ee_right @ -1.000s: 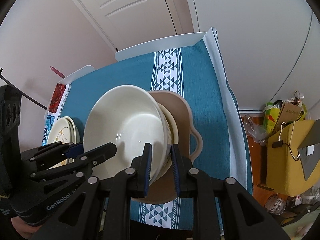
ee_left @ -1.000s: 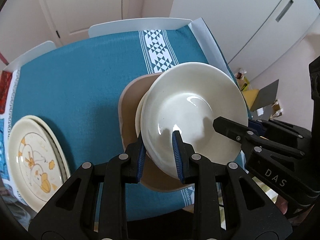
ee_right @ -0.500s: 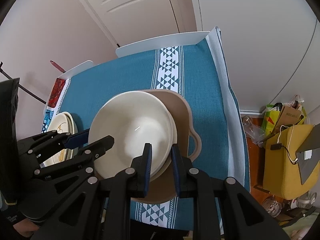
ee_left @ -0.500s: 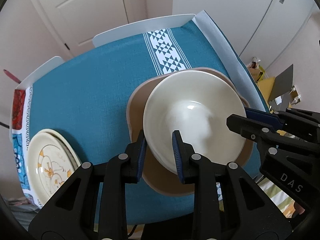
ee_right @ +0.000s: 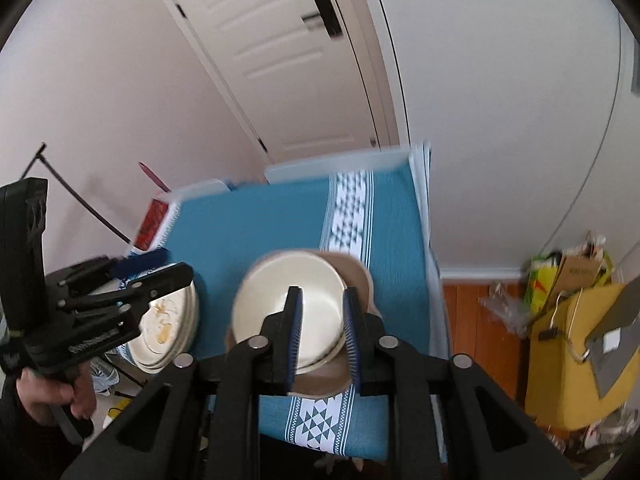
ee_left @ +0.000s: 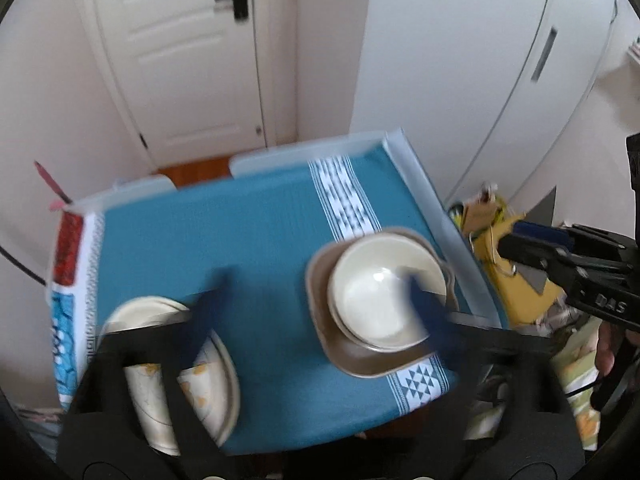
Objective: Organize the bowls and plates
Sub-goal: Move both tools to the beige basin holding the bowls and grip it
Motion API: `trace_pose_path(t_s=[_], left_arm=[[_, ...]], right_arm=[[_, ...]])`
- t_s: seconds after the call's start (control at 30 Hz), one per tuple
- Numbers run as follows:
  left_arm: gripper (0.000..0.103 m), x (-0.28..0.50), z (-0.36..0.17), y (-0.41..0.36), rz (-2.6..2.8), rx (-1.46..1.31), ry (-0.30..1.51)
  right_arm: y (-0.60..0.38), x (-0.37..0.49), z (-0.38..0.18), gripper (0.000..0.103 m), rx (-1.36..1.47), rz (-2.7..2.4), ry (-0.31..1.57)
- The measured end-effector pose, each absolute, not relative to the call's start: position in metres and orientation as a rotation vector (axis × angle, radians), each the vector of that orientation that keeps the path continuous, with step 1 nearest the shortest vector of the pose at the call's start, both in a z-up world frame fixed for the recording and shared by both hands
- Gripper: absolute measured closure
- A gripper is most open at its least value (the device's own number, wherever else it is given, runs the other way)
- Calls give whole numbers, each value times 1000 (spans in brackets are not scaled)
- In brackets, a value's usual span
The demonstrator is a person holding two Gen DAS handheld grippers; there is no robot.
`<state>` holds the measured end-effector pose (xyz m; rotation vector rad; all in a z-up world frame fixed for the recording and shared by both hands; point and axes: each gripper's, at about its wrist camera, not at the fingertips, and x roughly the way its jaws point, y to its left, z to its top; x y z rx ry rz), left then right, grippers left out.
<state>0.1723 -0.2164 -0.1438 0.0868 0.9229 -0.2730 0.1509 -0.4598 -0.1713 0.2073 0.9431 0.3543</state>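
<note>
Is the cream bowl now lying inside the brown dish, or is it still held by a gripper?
Inside the brown dish: the cream bowl sits nested there, no pads touching it.

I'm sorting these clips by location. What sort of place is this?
Most likely a room in a home: a small table under a teal tablecloth with stacked bowls and plates, a white panelled door and clutter on the floor.

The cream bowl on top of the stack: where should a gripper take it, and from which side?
Probably the thin rim of the cream bowl, at the near edge facing the grippers, one finger inside and one outside. That edge stands clear above the brown dish beneath, and no handle shows.
</note>
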Motion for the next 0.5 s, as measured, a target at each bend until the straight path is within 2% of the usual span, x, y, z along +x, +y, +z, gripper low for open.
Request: trace_pose_path(t_s=[0.03,0.07,0.1,0.3,0.5], left_arm=[[0,169,-137,-212,-278,84,892],[0,168,-134,-209,-289,88,890],[0,167,-134,-207,-297,101,909],[0,177,-171,-201,-318,182,1082],[0,194,-224,-208,-353,218,1242]], right_arm=[[-461,149,-165,49,197,353,929],[-461,146,-161,21,186,350,918],[-461,144,-158,6,173,344,916],[-454,147,-181,5,-56,191,1076],[-442,171,-223,5,-106,208,1264]])
